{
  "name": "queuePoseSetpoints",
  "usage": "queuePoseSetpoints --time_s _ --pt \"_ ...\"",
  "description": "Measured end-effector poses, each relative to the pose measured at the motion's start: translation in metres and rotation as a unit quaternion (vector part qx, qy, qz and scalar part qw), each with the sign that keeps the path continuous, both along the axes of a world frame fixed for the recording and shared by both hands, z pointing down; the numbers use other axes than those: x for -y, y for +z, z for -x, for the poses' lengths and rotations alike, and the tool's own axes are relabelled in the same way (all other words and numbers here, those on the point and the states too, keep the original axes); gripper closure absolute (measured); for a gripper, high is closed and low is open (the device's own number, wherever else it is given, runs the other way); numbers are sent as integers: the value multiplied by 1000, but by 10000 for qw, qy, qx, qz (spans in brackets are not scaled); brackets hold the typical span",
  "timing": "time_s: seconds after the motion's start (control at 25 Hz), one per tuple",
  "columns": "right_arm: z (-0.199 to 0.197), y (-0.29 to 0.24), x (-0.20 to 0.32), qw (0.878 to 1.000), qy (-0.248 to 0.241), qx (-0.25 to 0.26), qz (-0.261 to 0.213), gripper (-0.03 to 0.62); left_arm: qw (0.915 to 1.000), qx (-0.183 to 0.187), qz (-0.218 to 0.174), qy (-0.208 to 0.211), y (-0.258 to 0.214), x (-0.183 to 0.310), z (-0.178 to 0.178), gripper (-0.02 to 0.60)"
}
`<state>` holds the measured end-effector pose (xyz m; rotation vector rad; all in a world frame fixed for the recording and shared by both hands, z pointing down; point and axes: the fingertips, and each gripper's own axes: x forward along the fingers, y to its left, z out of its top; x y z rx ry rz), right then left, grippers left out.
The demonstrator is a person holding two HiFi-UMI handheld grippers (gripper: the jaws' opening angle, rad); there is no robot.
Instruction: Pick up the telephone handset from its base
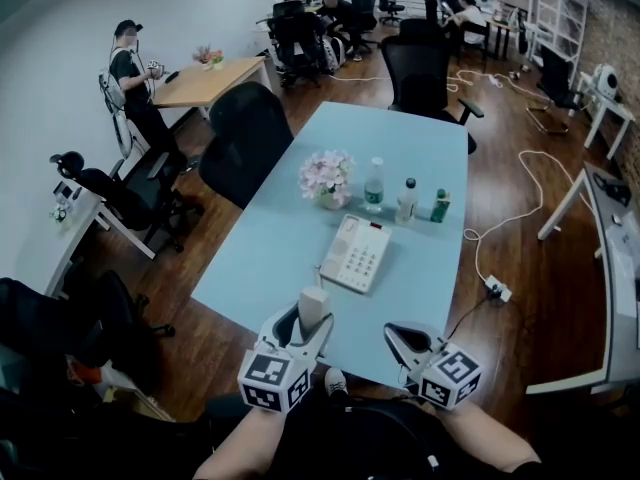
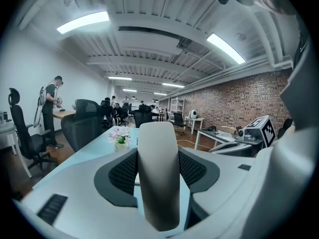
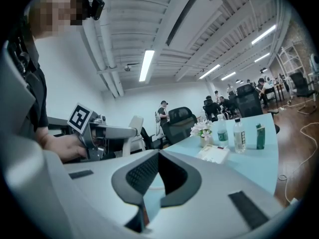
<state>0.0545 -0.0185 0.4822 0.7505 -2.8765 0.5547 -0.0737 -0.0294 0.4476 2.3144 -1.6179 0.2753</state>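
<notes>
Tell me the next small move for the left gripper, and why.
Probably a short, slow lift straight up. The left gripper is shut on the handset, which stands upright over the near part of the table, already off the phone base. No cord shows in these views, so a small move seems safest. The right gripper is shut and empty.

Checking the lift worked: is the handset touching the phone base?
Apart. The head view shows the handset in the left gripper, bare table between it and the base.
</notes>
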Motion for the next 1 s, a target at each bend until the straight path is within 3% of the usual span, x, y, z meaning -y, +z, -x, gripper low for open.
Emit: queuePoseSetpoints --time_s 1.0 --pt "13 -2 6 10000 59 -67 -39 582 9999 102 -33 99 -3 19 11 341"
